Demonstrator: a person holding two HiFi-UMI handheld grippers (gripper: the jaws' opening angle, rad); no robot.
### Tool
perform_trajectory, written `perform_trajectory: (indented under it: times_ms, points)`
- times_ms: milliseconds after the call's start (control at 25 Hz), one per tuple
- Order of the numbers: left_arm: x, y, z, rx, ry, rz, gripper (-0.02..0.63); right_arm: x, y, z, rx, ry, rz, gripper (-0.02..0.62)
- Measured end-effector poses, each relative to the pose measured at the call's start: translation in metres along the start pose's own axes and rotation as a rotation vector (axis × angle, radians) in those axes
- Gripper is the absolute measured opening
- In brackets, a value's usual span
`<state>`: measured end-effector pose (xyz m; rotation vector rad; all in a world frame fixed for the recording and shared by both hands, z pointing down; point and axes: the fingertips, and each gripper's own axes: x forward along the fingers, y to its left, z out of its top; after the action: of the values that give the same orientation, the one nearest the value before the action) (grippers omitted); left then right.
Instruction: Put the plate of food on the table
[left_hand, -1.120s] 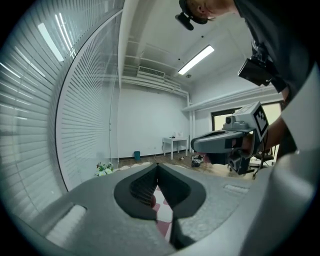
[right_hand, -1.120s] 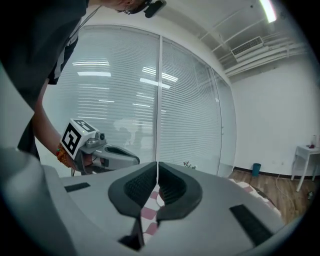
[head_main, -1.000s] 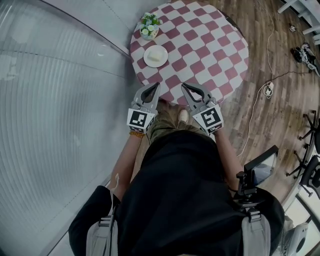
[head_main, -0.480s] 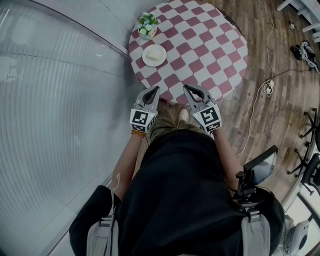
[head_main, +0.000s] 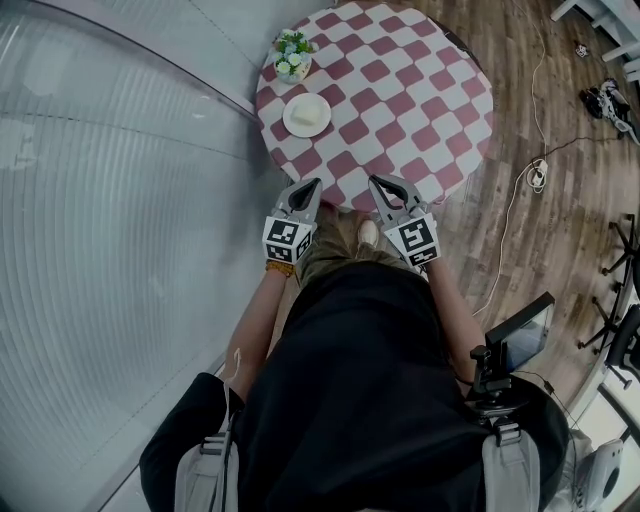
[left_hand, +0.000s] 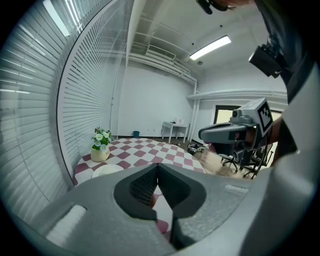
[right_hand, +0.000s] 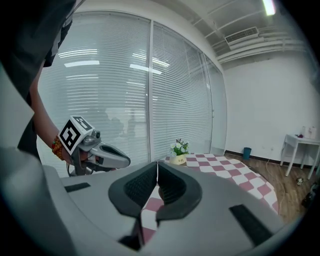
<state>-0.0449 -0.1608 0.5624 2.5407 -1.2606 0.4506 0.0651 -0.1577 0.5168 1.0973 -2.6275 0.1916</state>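
The left hand-held gripper (head_main: 312, 186) and right hand-held gripper (head_main: 376, 182), jaws together and empty, have eased back from the round red-checked bench (head_main: 400, 90). The white plate of food (head_main: 307, 114) sits there, seemingly delivered.

1. The worktop (head_main: 400, 90) is round. A cloth of red and white checks covers it and hangs over its rim.
2. A white plate (head_main: 307, 114) lies flat on the worktop, near its left rim. A pale portion of food (head_main: 311, 110) rests on the plate.
3. A small pot of white and green flowers (head_main: 293, 55) stands upright near the plate, at the rim beside the blinds, and does not touch it.
4. The worktop stands on a wood-plank floor (head_main: 560, 250).
5. A pale cable (head_main: 503, 228) lies on the floor right of the worktop, with a small white block (head_main: 537, 178) along it.
6. A dark item (head_main: 612, 105) lies on the floor at the far right; its type cannot be determined.
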Motion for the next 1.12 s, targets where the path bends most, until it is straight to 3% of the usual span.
perform_trajectory:
  times_ms: [560, 1120]
  points:
    - [-0.003, 0.007, -0.015, -0.067, 0.036, 0.021, 0.006, -0.002, -0.006, -0.005, 0.013, 0.002, -0.023, 0.012]
    - [-0.003, 0.01, -0.017, -0.063, 0.046, 0.021, 0.006, -0.001, -0.006, -0.006, 0.008, 0.01, -0.03, 0.011]
